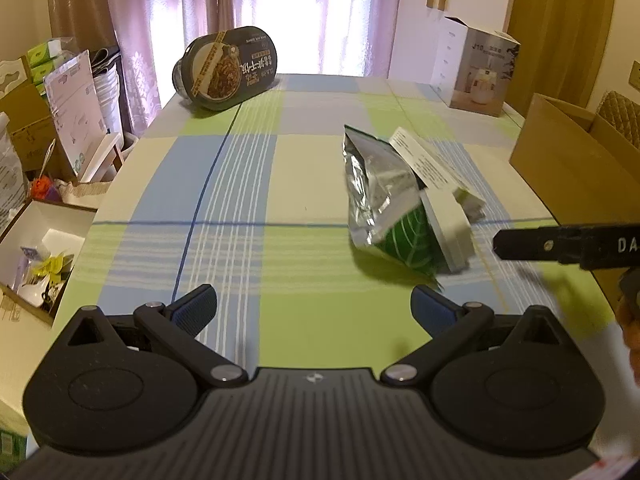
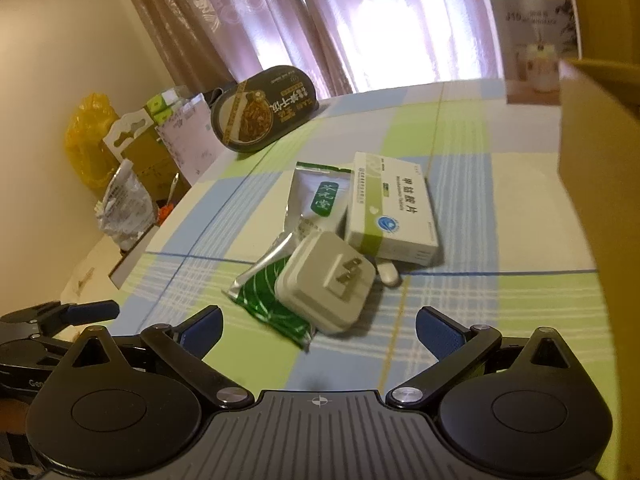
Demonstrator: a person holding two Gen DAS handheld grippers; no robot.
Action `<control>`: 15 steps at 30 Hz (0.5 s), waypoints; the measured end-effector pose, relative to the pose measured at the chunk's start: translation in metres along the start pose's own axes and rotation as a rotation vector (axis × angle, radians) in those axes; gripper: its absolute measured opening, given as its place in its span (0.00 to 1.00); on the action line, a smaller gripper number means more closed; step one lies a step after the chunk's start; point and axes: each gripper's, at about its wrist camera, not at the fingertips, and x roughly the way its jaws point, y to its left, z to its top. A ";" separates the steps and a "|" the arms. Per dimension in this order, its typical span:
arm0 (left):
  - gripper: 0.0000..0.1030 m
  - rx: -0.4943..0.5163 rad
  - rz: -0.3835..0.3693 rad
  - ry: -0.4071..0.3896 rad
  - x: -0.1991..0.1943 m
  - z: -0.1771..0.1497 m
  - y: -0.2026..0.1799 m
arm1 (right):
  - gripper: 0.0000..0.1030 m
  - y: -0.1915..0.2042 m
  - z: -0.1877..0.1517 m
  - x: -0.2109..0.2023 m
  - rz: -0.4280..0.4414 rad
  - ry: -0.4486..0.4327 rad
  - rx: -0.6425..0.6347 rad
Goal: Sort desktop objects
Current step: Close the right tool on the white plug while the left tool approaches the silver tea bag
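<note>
A small pile lies on the checked tablecloth [image 2: 500, 208]. A white plug charger [image 2: 326, 280] rests prongs up on a silver and green foil pouch [image 2: 316, 196]. A white and green medicine box [image 2: 390, 208] leans on the pouch's right side, and a small white item [image 2: 388, 274] peeks out beside the charger. My right gripper [image 2: 320, 332] is open just short of the charger. My left gripper [image 1: 314, 308] is open over bare cloth, with the pouch [image 1: 380, 200] and the charger [image 1: 448, 232] ahead to its right. A dark noodle bowl [image 1: 226, 74] stands tilted at the far left.
An open cardboard box [image 1: 572, 160] stands at the table's right edge, close to the pile. A humidifier carton [image 1: 480, 68] stands at the far right corner. Boxes and clutter [image 1: 44, 248] sit on the floor past the left edge. Curtains hang behind the table.
</note>
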 end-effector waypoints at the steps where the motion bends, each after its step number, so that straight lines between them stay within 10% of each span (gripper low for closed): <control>1: 0.99 -0.001 0.000 -0.003 0.004 0.003 0.001 | 0.98 -0.002 0.001 0.005 0.008 0.001 0.015; 15: 0.99 -0.006 -0.009 0.000 0.030 0.010 0.005 | 0.70 -0.024 0.006 0.047 0.051 0.020 0.273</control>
